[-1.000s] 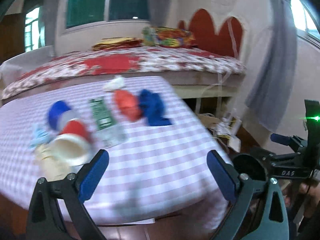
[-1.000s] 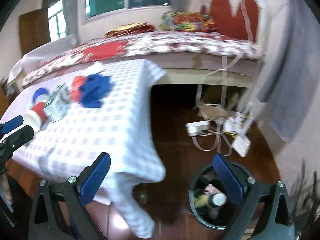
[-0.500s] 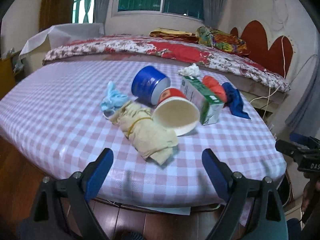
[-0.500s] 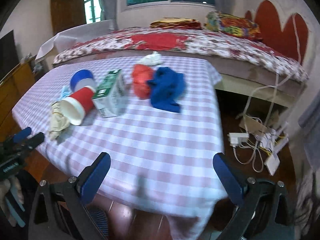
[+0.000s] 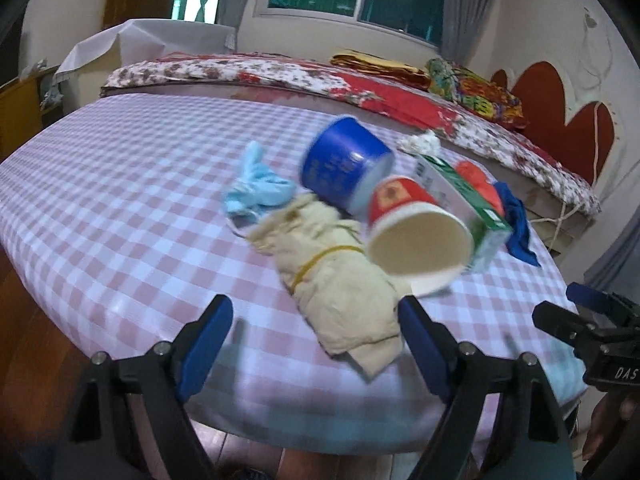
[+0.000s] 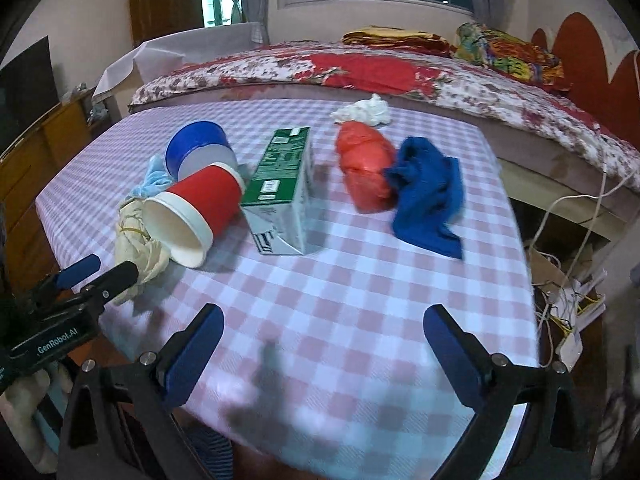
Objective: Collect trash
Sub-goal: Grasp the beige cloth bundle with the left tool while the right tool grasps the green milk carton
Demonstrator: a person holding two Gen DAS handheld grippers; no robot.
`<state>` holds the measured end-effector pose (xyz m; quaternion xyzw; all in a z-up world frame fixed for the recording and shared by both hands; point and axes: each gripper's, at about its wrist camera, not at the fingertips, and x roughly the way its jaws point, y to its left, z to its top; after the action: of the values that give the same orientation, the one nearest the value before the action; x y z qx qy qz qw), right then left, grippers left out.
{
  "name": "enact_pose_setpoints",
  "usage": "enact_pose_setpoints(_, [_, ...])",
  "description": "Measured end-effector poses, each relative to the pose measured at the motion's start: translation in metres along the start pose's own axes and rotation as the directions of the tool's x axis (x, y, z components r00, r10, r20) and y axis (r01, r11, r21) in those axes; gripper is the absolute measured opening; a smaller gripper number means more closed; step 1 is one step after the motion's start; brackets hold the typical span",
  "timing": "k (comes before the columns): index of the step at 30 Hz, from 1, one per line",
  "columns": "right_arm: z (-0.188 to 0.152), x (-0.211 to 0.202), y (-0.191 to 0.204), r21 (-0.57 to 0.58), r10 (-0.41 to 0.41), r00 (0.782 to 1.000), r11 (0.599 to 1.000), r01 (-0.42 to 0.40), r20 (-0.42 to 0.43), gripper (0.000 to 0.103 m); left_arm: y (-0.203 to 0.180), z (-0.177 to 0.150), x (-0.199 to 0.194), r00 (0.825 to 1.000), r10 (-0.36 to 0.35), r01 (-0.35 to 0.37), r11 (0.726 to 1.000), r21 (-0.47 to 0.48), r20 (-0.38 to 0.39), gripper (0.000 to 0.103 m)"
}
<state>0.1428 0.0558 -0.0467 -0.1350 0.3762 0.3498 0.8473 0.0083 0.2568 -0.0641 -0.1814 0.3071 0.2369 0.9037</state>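
left gripper: jaws wide, empty, bottom centre | right gripper: jaws wide, empty, bottom centre | beige bundle: mid-frame, just beyond left jaws | red cup: on side, centre-left | green carton: centre | blue cloth: centre-right | checked table

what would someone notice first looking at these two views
A heap of litter sits on the pink checked table: a red paper cup on its side beside a green carton, with an orange bag and blue cloth to the right. Both the left gripper and right gripper are open and empty.
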Motion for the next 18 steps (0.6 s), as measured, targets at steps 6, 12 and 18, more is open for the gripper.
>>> enact_pose_setpoints(6, [0.017, 0.023, 0.013, -0.010, 0.034, 0.999, 0.999, -0.034, -0.002, 0.095, 0.026, 0.009, 0.001, 0.999, 0.046, -0.045, 0.998, -0.039, 0.026, 0.085])
enact_pose_setpoints(12, [0.038, 0.044, 0.018, -0.001, 0.061, 0.998, 0.998, -0.061, 0.004, 0.080, 0.018, 0.013, 0.002, 0.999, 0.007, -0.006, 1.000, -0.024, 0.037, 0.085])
enact_pose_setpoints(18, [0.049, 0.065, 0.022, 0.007, 0.083, 0.996, 0.997, -0.083, -0.023, 0.059, 0.016, 0.017, 0.022, 0.999, -0.047, 0.047, 0.999, -0.012, -0.019, 0.060])
